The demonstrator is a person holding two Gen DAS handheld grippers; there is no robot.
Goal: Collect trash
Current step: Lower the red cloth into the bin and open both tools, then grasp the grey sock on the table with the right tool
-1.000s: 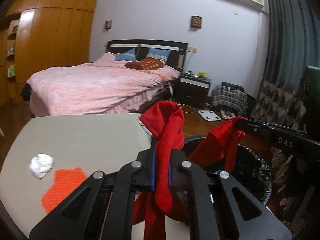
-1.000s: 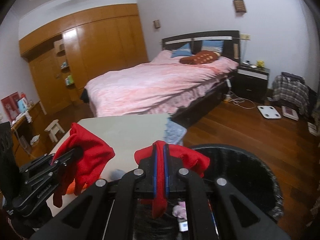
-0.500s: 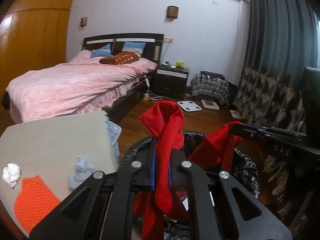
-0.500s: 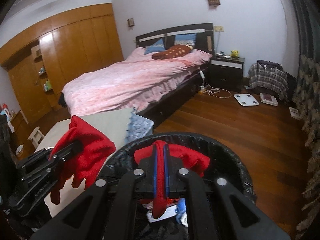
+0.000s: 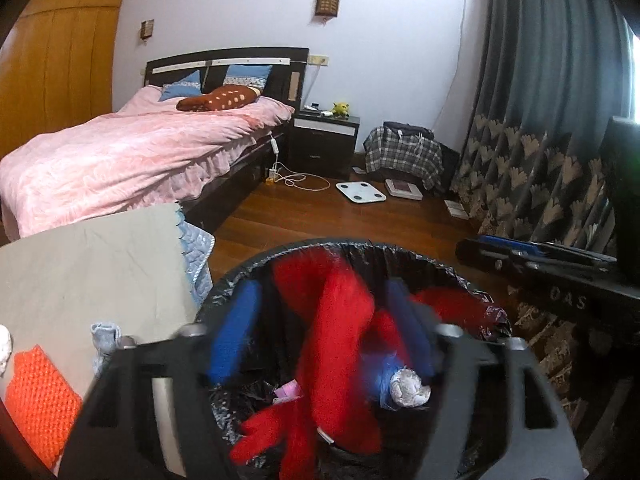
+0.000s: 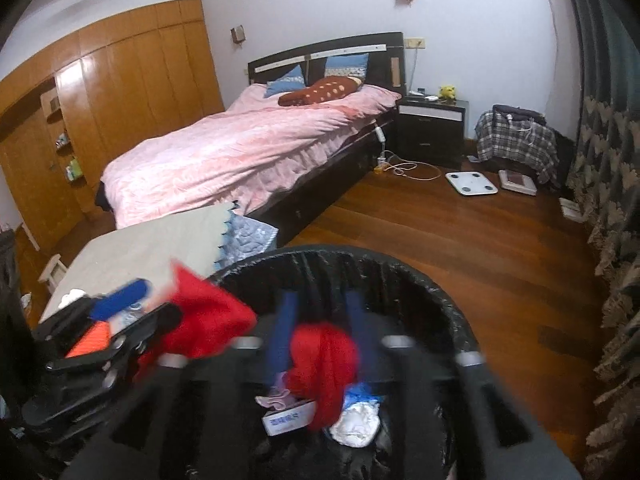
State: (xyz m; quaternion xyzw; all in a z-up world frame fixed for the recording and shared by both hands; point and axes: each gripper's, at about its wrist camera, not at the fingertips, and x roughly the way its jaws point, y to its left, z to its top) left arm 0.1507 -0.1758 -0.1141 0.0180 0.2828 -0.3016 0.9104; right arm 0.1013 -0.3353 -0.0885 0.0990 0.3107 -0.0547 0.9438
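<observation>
A bin with a black liner (image 5: 360,245) fills the lower part of both wrist views. My left gripper (image 5: 320,312) hangs over it, its jaws opening, blue pads (image 5: 234,328) wide apart. A red cloth (image 5: 340,340) drops loose between them into the bin. My right gripper (image 6: 320,320) is over the same bin (image 6: 400,268), jaws opening too, and a second red cloth (image 6: 324,360) slips down between its pads. Each gripper shows in the other's view: the right gripper (image 5: 472,250) and the left gripper (image 6: 140,308). Crumpled white paper (image 5: 408,388) and a small box (image 6: 288,416) lie inside.
A table with a beige cloth (image 5: 80,272) stands left of the bin, bearing an orange knit mat (image 5: 40,392) and a pale blue crumpled piece (image 5: 104,336). Beyond are a pink bed (image 5: 120,160), a nightstand (image 5: 324,144), a floor scale (image 5: 360,192) and curtains (image 5: 540,120).
Both grippers moved from the table to above the bin and sank a little. Their jaws, shut on the red cloths before, now stand apart and the cloths are dropping.
</observation>
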